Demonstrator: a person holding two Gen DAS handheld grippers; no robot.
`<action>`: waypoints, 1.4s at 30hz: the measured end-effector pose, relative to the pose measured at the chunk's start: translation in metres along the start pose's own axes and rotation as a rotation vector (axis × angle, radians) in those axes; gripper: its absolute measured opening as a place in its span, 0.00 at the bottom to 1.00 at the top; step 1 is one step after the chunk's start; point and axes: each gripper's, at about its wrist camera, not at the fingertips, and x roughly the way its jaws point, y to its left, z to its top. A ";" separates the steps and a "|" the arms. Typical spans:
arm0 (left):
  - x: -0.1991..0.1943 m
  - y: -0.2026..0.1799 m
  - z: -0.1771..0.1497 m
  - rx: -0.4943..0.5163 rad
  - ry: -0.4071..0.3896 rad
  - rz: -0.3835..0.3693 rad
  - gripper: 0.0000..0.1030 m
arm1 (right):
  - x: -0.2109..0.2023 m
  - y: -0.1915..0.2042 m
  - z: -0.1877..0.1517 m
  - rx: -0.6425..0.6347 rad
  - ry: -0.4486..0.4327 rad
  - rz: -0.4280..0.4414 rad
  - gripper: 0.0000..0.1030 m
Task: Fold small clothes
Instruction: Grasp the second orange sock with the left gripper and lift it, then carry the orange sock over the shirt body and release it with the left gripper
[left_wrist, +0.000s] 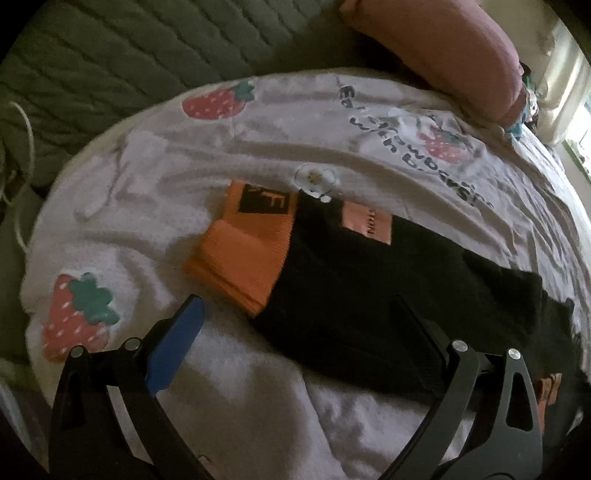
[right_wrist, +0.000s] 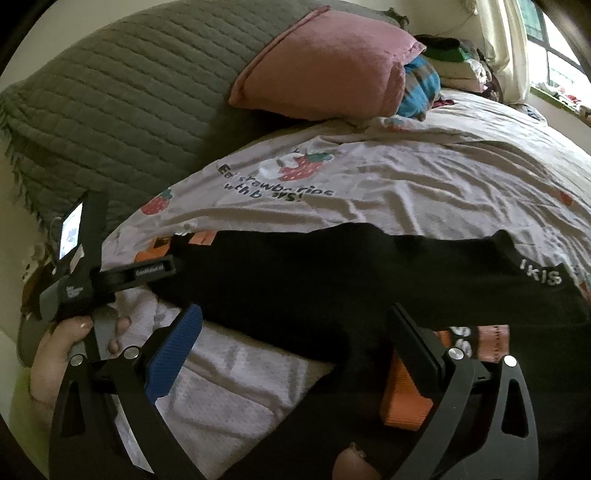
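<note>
A black garment (left_wrist: 369, 291) with orange ribbed cuffs (left_wrist: 243, 258) and a pink label (left_wrist: 365, 225) lies stretched across the strawberry-print bedsheet (left_wrist: 155, 177). My left gripper (left_wrist: 297, 301) is open just above the sheet. Its blue-padded finger (left_wrist: 173, 343) is over the sheet and its black finger (left_wrist: 417, 332) is over the garment. In the right wrist view the black garment (right_wrist: 314, 273) runs left to right, with another orange cuff (right_wrist: 402, 395) near the bottom. My right gripper (right_wrist: 295, 310) is open over its near edge. A hand (right_wrist: 59, 350) holds the left gripper (right_wrist: 147, 271).
A pink pillow (right_wrist: 325, 66) and a grey quilted cover (right_wrist: 110, 99) lie at the head of the bed. Folded clothes (right_wrist: 454, 59) are stacked by the window. A white cord (left_wrist: 22, 155) hangs at the left. A lit screen (right_wrist: 70, 232) sits on the left gripper's body.
</note>
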 end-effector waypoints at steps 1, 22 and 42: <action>0.003 0.002 0.002 -0.004 -0.004 -0.008 0.91 | 0.003 0.001 -0.001 0.000 0.005 0.004 0.96; -0.032 0.018 0.010 -0.079 -0.170 -0.275 0.03 | -0.030 -0.051 -0.038 0.225 -0.026 -0.071 0.96; -0.104 -0.062 -0.024 0.127 -0.265 -0.453 0.03 | -0.124 -0.123 -0.080 0.405 -0.122 -0.166 0.96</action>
